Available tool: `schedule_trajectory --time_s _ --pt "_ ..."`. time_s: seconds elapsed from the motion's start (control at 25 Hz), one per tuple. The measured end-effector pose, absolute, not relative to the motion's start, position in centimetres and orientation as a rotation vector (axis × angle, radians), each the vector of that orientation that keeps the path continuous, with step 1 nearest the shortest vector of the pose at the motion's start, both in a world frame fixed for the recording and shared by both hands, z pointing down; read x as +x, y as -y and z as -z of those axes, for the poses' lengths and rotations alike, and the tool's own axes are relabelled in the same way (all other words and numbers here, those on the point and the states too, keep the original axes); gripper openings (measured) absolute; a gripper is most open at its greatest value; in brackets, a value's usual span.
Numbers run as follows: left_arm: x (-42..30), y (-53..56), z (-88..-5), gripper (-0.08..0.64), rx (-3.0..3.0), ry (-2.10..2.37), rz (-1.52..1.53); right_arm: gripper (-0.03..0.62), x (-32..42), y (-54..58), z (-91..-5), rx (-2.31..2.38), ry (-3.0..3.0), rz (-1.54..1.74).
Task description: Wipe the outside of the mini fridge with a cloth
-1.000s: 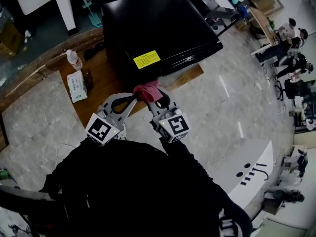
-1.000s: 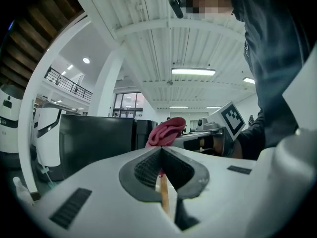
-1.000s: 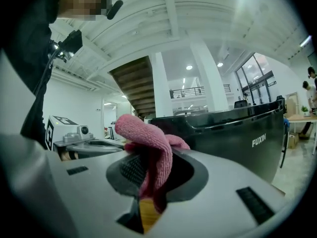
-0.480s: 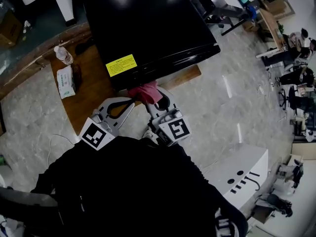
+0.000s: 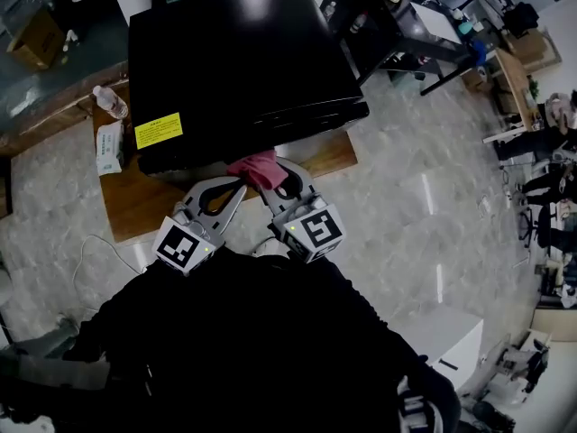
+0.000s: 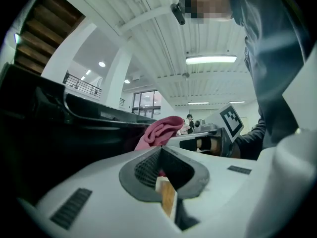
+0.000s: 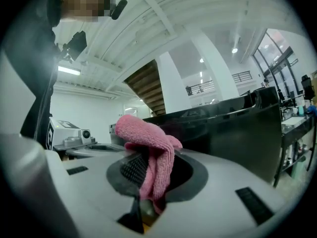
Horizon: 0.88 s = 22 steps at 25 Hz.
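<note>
The black mini fridge stands on a wooden board, with a yellow label at its front left corner. My right gripper is shut on a pink cloth, which is pressed against the fridge's front edge. In the right gripper view the cloth hangs bunched between the jaws, with the fridge just beyond. My left gripper is beside it on the left, shut and holding nothing. The cloth and the dark fridge wall show in the left gripper view.
A water bottle and a tissue pack lie on the board to the left of the fridge. A white cable runs over the marble floor. A desk with clutter stands at the back right.
The cloth and both grippers have slid right along the fridge's front, away from the yellow label. The head view has shifted, so the fridge sits further left in the picture.
</note>
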<state>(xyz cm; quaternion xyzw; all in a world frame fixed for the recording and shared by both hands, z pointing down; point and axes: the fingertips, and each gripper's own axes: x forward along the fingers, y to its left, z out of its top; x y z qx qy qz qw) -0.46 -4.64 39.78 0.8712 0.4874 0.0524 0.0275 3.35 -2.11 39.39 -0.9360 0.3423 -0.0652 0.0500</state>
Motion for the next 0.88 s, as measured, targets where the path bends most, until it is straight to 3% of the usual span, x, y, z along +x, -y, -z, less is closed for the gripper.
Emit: schedule_trajectory --time_s 0.48,0.88 --pt "0.6 -4.0 -38.6 0.002 2.845 -1.309 -0.02 0.083 6.5 -11.1 -39.5 -2.837 -1.033 0.175" --pt "-2.4 -2.8 -38.8 0.002 2.857 -1.29 -0.052 0.083 8.1 -17.5 -40.5 -2.907 -0.731 0.182"
